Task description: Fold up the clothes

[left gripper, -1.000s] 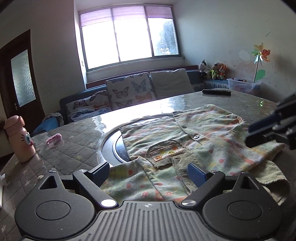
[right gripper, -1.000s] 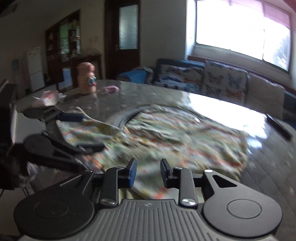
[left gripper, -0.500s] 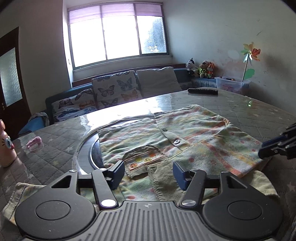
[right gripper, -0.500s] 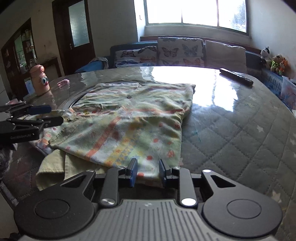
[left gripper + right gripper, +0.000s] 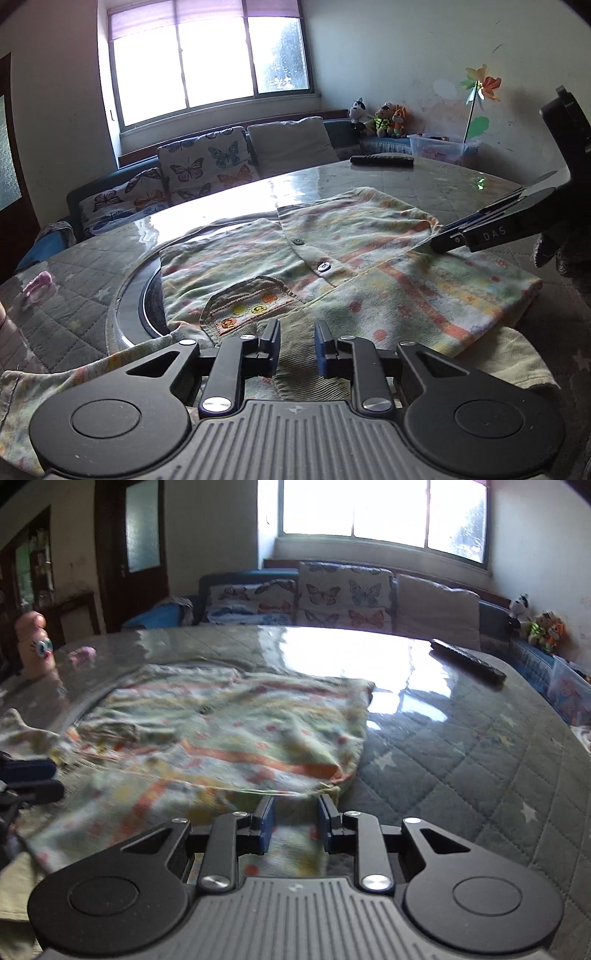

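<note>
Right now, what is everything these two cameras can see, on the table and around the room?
Garment: one, pale green with orange and red print, spread on the table.
Table: one, grey quilted cover under glossy film.
Remote: one, black, far table edge.
Bottle: one, pink, far left of table.
Small pink thing: one, near the bottle.
Butterfly cushions: several, on the sofa under the window.
Plush toys: three, sofa corner.
Pinwheel: one, multicoloured, by the wall.
Left gripper: black, blue pads, over the garment's near edge.
Right gripper: same, at the garment's edge.
</note>
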